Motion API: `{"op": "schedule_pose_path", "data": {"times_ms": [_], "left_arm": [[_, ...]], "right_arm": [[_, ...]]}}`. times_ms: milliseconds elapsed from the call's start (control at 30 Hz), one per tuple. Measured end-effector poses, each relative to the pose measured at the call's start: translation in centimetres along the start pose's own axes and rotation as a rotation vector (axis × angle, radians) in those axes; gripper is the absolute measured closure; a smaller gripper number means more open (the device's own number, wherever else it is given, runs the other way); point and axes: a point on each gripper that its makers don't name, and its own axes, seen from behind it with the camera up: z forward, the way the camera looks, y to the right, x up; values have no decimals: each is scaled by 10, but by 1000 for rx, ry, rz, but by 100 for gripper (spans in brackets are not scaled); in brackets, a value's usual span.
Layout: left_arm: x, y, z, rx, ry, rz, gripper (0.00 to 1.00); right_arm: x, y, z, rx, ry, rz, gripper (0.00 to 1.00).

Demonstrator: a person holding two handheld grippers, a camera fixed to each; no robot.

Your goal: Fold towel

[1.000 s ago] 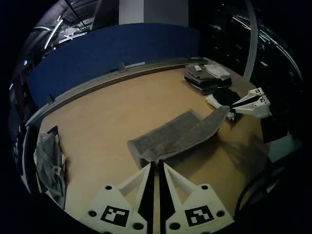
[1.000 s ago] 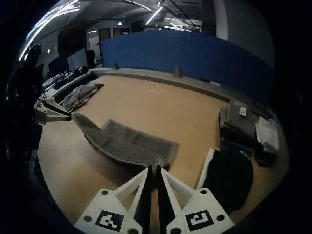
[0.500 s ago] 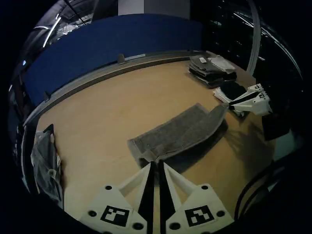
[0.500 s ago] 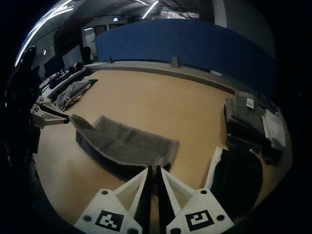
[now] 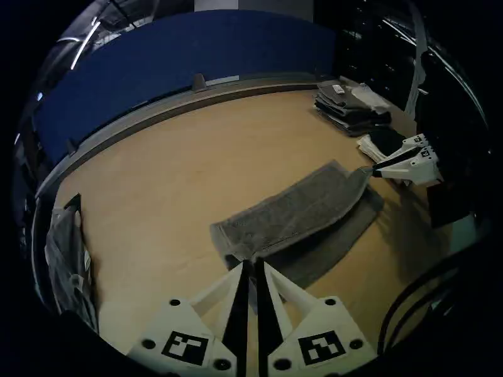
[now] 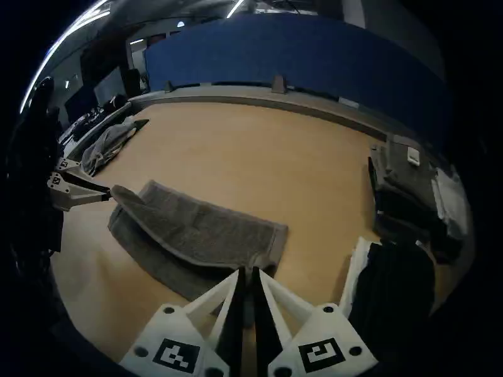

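The grey towel [image 5: 302, 207] lies on the wooden table [image 5: 188, 157], well out from the blue partition [image 5: 188, 56] that runs along the table's far edge, with its long side roughly following that partition. We see it doubled lengthwise: an upper layer is raised a little over a lower one, which spreads flat on the side away from the partition. The left gripper [image 5: 253, 265] has its fingers pressed together on one end corner of the upper layer. The right gripper [image 6: 248, 271] pinches the corner at the other end the same way. In each view the far gripper's tip meets a lifted towel corner. Close to the partition, by one of its ends, sits a stack of folded cloths [image 5: 352, 107], and a dark cloth [image 6: 393, 289] lies farther out from the partition than that stack. Near the partition's other end a crumpled grey cloth [image 6: 110, 141] rests at the table's edge.
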Motion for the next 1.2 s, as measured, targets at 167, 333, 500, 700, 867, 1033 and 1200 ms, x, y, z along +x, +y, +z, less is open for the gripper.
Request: {"op": "schedule_pose_path", "data": {"times_ms": [167, 333, 500, 700, 867, 1033, 1200], "left_arm": [[-1, -1, 3, 0, -2, 8, 92], [-1, -2, 5, 0, -6, 8, 92], [-1, -3, 8, 2, -9, 9, 90], [1, -9, 15, 18, -10, 9, 88], [5, -12, 20, 20, -10, 5, 87], [7, -16, 25, 24, -10, 4, 85], [8, -22, 30, 38, -14, 11, 84]], "right_arm": [[-1, -1, 3, -2, -5, 1, 92], [-1, 1, 5, -7, -8, 8, 92], [-1, 2, 7, -12, -10, 14, 92], [-2, 3, 11, -18, -11, 26, 92], [0, 9, 15, -39, -10, 44, 88], [-1, 15, 19, -69, -21, 46, 81], [-3, 17, 23, -84, -26, 45, 67]]}}
